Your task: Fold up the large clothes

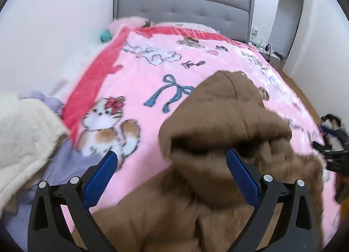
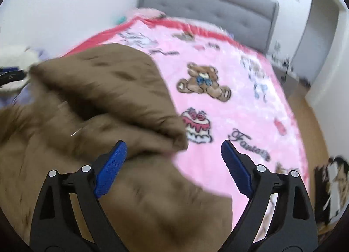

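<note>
A large brown padded garment [image 1: 229, 116] lies folded over on the pink cartoon blanket [image 1: 141, 77]. My left gripper [image 1: 172, 158] hovers above its near fold, open wide, and the pads do not press on the cloth. Its right pad stands against the brown fabric and its left pad is over the blanket. In the right wrist view the same brown garment [image 2: 109, 90] fills the left half. My right gripper [image 2: 174, 149] is open above its folded corner, with nothing pinched. Each gripper shows at the edge of the other's view: the right gripper [image 1: 331, 142] and the left gripper [image 2: 11, 75].
A grey padded headboard [image 1: 185, 5] closes the far end of the bed. A white fluffy cloth [image 1: 26, 125] and a lilac sheet [image 1: 65, 164] lie at the left. A nightstand with small items [image 1: 268, 49] and wooden floor [image 2: 316, 121] are to the right.
</note>
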